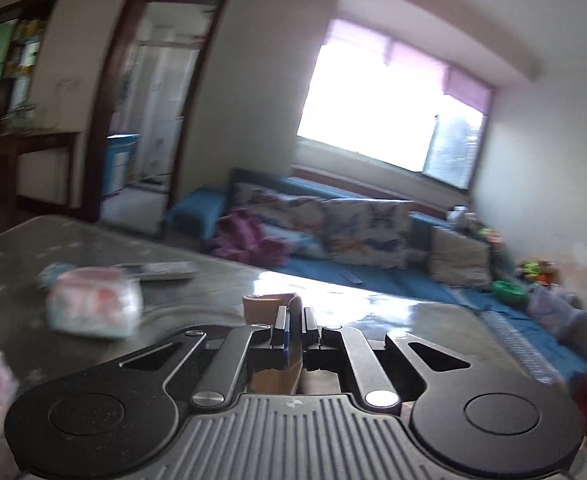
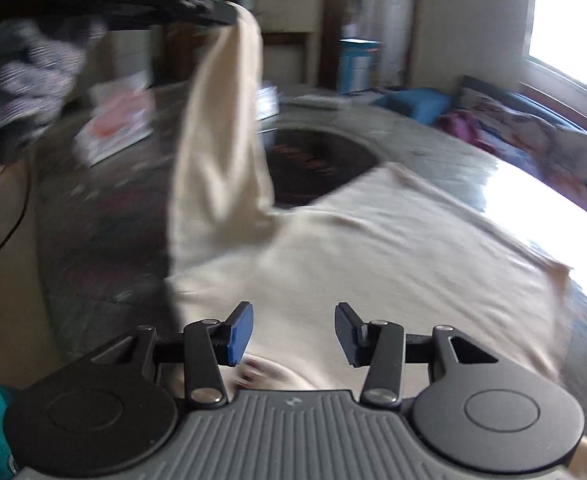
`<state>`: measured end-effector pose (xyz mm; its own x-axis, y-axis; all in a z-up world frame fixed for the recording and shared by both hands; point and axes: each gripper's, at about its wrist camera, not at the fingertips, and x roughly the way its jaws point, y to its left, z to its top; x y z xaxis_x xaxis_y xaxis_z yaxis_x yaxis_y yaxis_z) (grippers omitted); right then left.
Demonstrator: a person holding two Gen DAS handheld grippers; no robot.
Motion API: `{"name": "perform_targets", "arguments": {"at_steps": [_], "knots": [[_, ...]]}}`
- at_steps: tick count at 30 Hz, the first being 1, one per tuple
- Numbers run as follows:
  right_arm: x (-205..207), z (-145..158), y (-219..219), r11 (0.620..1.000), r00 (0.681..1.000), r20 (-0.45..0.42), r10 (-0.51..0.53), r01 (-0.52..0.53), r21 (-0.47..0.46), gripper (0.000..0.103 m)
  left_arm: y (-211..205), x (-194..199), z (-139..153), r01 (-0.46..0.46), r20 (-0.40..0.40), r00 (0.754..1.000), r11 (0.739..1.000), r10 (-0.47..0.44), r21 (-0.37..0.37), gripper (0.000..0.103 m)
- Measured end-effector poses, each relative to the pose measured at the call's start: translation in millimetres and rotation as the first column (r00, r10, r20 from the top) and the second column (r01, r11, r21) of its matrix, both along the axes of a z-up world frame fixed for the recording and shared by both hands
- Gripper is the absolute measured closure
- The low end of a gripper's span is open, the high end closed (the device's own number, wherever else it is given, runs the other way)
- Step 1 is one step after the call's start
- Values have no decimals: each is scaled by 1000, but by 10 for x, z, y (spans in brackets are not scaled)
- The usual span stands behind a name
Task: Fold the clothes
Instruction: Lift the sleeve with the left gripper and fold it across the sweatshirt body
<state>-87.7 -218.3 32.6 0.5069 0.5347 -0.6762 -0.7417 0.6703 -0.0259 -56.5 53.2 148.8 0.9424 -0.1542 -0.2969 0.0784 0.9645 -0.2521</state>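
The left gripper (image 1: 293,322) pinches a corner of the cream shirt (image 2: 373,256), lifting a sleeve (image 2: 221,120) high so it can fold inward. The rest lies flat on the table (image 2: 105,216). The right gripper (image 2: 293,332) hovers spread apart, empty, over the near hem.

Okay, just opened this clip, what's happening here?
A person is folding a cream shirt on a table. The left gripper is shut on one part of the cloth, lifting it above the table. The right gripper is open over the part lying flat, holding nothing. The fold is not yet laid down.
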Motion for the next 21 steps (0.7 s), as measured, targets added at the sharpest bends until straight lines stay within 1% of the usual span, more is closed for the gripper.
{"name": "perform_targets", "arguments": {"at_steps": [2, 3, 5, 6, 9, 12, 13, 14, 18, 20, 21], "knots": [[25, 39, -282, 996, 996, -1, -91, 91, 22, 57, -316, -16, 42, 98, 22, 995, 995, -98, -16, 97], [37, 58, -424, 990, 991, -2, -136, 136, 34, 57, -474, -24, 42, 151, 29, 988, 988, -151, -24, 97], [47, 77, -686, 975, 976, -7, -218, 219, 49, 57, -792, -32, -31, 252, 36, 967, 967, -251, -21, 97], [44, 79, -808, 965, 966, -10, -257, 257, 54, 57, -941, -23, -97, 303, 26, 953, 953, -303, -17, 97], [14, 70, -1137, 934, 936, -26, -350, 351, 70, 57, -1306, 9, -363, 441, -58, 896, 898, -440, 0, 93], [-38, 60, -1422, 902, 906, -46, -420, 422, 87, 57, -1486, -19, -619, 517, -149, 851, 853, -504, 65, 92], [-58, 61, -1479, 896, 900, -46, -433, 436, 89, 57, -1467, -39, -689, 521, -171, 847, 849, -503, 85, 92], [-76, 70, -1536, 892, 896, -44, -441, 443, 92, 57, -1422, -59, -748, 511, -193, 853, 853, -486, 111, 92], [-57, 91, -1585, 886, 896, -50, -441, 444, 135, 58, -1062, -85, -967, 428, -263, 890, 881, -373, 200, 91], [-18, 74, -1536, 889, 901, -62, -429, 434, 147, 58, -907, -136, -1049, 390, -285, 904, 889, -319, 241, 85], [4, 39, -1459, 895, 907, -65, -417, 422, 147, 59, -830, -167, -1089, 371, -296, 910, 892, -292, 259, 85]]}}
